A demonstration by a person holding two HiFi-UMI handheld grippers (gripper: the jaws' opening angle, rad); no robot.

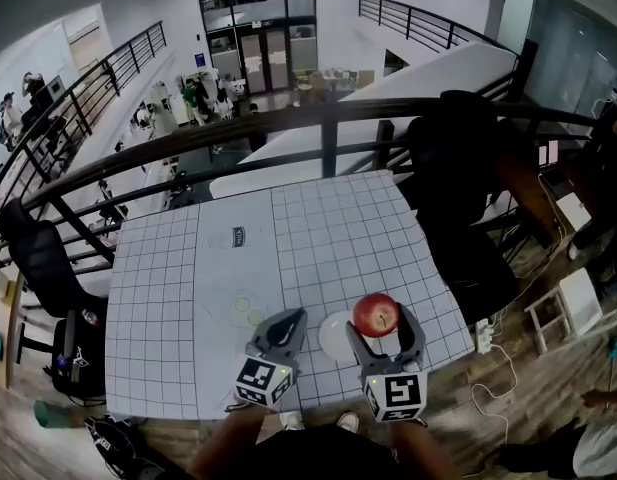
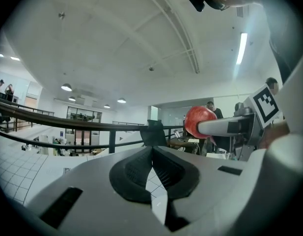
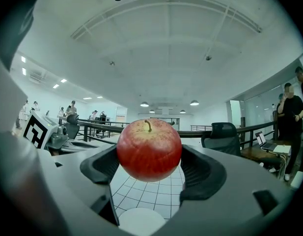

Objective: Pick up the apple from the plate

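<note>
Right tongs [image 3: 150, 167] | clamped on apple [image 3: 149, 150] | red, glossy, stem up

Red apple [image 3: 149, 150], stem upright, gripped between the jaws of my right gripper [image 3: 150, 161], raised clear of the round white plate [image 1: 333, 338] at its 8 o'clock.
</note>
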